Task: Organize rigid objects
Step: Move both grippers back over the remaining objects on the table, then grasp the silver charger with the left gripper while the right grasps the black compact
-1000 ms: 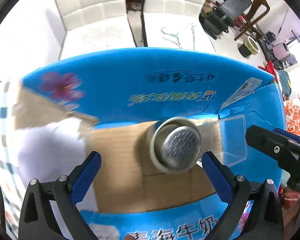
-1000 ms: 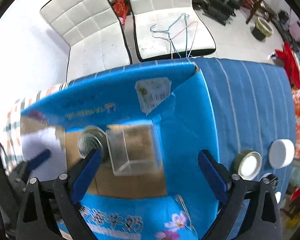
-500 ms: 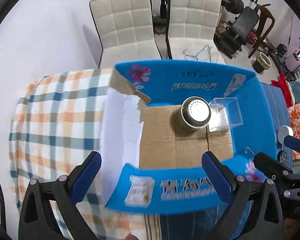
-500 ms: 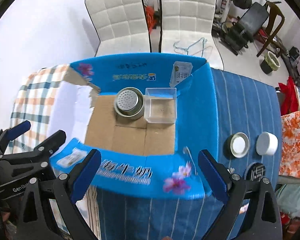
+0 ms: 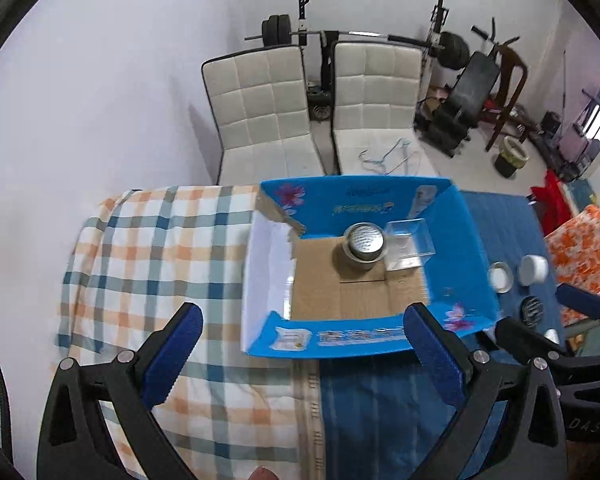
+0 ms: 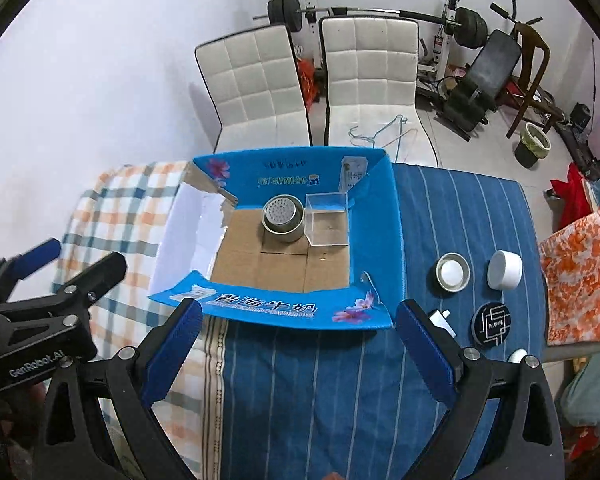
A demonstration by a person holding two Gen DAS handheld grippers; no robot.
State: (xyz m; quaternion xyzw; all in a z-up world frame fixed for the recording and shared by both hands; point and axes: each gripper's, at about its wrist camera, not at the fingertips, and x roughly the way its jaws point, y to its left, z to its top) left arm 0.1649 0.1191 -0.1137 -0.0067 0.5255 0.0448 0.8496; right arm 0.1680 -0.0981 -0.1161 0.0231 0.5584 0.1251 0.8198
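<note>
An open blue cardboard box point(image 5: 456, 236) point(image 6: 374, 240) stands on the table. Inside, at its far side, a steel tin point(image 5: 364, 245) point(image 6: 283, 218) stands next to a clear plastic box point(image 5: 409, 245) point(image 6: 327, 224). My left gripper point(image 5: 300, 364) is open and empty, held above the near edge of the box. My right gripper point(image 6: 298, 354) is open and empty, also back from the box. Right of the box lie a small metal tin point(image 6: 453, 272), a white round lid point(image 6: 505, 270), a black round disc point(image 6: 491, 324) and a small white piece point(image 6: 440, 320).
The table carries a checked cloth point(image 5: 148, 264) on the left and a blue striped cloth point(image 6: 460, 216) on the right. Two white chairs point(image 6: 312, 84) stand behind the table. An orange patterned cushion point(image 6: 576, 276) lies at the right edge.
Both grippers have pulled up and back from inside the box. The tin and the clear box stay where they were.
</note>
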